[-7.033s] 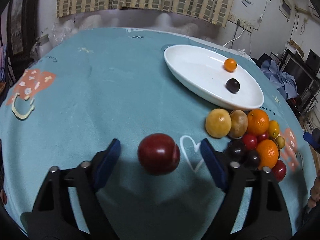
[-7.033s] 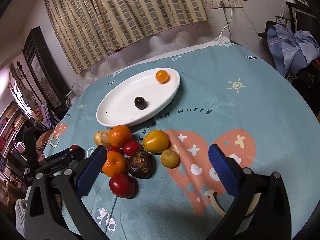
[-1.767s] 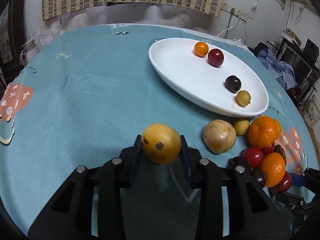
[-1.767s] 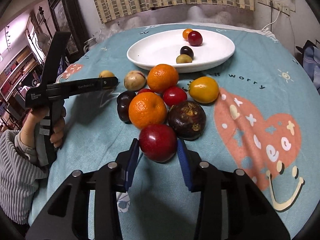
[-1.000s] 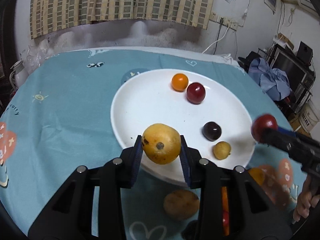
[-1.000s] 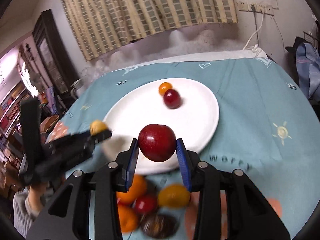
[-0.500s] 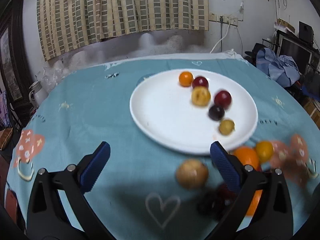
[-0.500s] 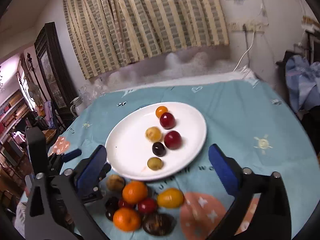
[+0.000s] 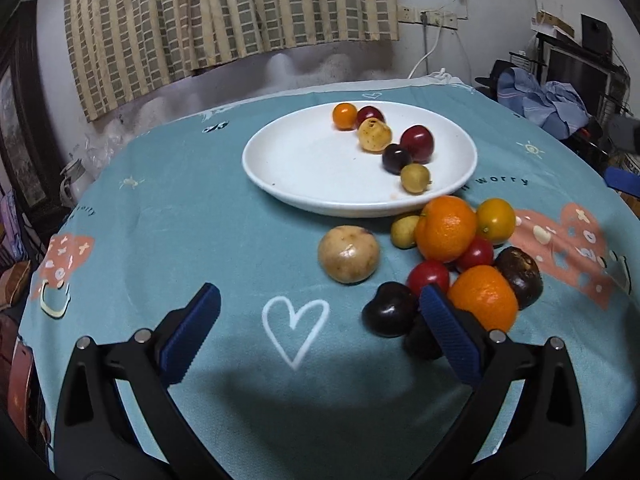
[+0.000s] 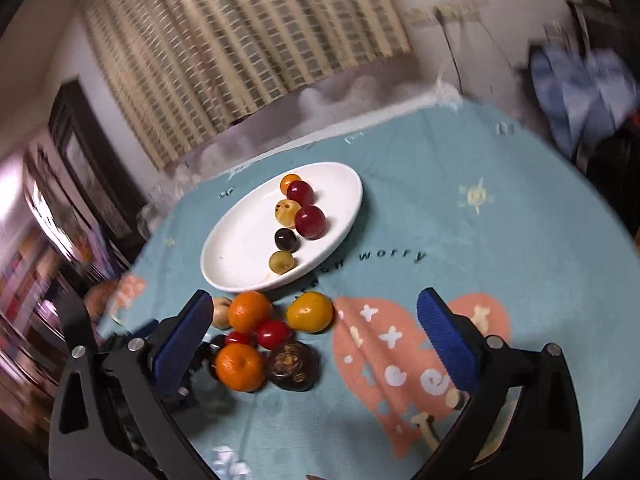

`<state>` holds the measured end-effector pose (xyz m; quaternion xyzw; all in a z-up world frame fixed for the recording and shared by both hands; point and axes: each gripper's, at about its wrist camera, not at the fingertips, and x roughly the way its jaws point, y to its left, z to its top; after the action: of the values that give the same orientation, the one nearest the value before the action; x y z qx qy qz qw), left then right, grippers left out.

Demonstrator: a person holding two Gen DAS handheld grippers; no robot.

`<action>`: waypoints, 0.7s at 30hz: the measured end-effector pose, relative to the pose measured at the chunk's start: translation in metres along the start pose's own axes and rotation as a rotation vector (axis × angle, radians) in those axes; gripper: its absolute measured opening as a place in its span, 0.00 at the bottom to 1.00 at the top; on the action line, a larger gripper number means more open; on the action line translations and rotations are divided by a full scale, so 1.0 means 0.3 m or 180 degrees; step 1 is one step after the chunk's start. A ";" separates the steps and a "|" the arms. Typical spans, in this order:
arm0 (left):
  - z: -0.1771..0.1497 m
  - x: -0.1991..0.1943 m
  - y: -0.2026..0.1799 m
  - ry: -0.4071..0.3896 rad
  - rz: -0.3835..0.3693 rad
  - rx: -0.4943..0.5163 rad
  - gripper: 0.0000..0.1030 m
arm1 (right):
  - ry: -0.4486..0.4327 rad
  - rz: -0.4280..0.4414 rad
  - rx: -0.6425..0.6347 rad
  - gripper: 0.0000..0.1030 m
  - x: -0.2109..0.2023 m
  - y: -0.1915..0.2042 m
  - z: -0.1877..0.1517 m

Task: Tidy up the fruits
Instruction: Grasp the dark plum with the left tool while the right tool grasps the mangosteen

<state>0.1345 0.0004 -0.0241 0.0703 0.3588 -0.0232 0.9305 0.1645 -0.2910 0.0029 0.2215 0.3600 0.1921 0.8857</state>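
A white oval plate (image 9: 304, 160) holds several fruits, among them a yellow fruit (image 9: 374, 135) and a red apple (image 9: 417, 143); it also shows in the right wrist view (image 10: 240, 240). A pile of loose fruit lies in front of it: a tan round fruit (image 9: 349, 254), two oranges (image 9: 446, 228), red and dark ones. My left gripper (image 9: 320, 320) is open and empty above the cloth, its right finger beside a dark plum (image 9: 390, 314). My right gripper (image 10: 316, 326) is open and empty above the pile (image 10: 256, 336).
The round table wears a teal cloth (image 9: 180, 200) with heart and cup prints. Striped curtains (image 9: 224, 12) hang behind. Clothes (image 9: 552, 100) and furniture stand at the right. The other gripper's blue pad (image 9: 622, 180) shows at the right edge.
Both grippers let go of their fruits onto the plate, the yellow fruit and the red apple, and opened. Since half a second ago both have drawn back and lowered toward the loose pile.
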 end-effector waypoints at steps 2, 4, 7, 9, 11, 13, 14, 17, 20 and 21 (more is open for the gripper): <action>-0.004 0.000 -0.015 0.0021 -0.0115 0.0048 0.98 | 0.0067 0.0044 0.0116 0.99 0.008 -0.014 0.004; -0.008 0.005 -0.037 0.0031 -0.0087 0.0153 0.98 | 0.0095 0.0016 0.0119 0.99 0.013 -0.015 0.007; -0.013 0.004 -0.039 0.0036 -0.0083 0.0202 0.98 | 0.0094 0.0000 0.0021 0.99 0.013 0.005 -0.002; -0.022 -0.004 0.000 0.0074 -0.0105 0.0086 0.98 | 0.0047 -0.0066 -0.0094 0.99 0.004 0.023 -0.006; -0.048 -0.026 0.067 0.0167 -0.0074 -0.0108 0.98 | -0.0008 -0.0087 -0.0128 0.99 -0.007 0.026 -0.005; -0.086 -0.048 0.127 0.0227 0.0188 -0.0237 0.98 | -0.0042 -0.0044 -0.0084 0.99 -0.018 0.023 -0.001; -0.099 -0.060 0.154 0.0240 0.0234 -0.0294 0.98 | -0.0051 -0.0023 -0.0065 0.99 -0.020 0.021 -0.001; -0.118 -0.096 0.222 0.0183 0.0047 -0.0572 0.98 | -0.0080 0.0020 -0.0080 0.99 -0.029 0.027 -0.002; -0.112 -0.122 0.208 0.0053 -0.0144 -0.0572 0.98 | -0.0082 0.0004 -0.0141 0.99 -0.028 0.041 -0.007; -0.111 -0.124 0.190 0.0036 -0.0166 -0.0508 0.98 | -0.0071 0.0000 -0.0145 0.99 -0.025 0.044 -0.006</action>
<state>0.0900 0.0615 -0.0172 -0.0133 0.3665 -0.0184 0.9302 0.1558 -0.2835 0.0127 0.2034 0.3457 0.1978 0.8944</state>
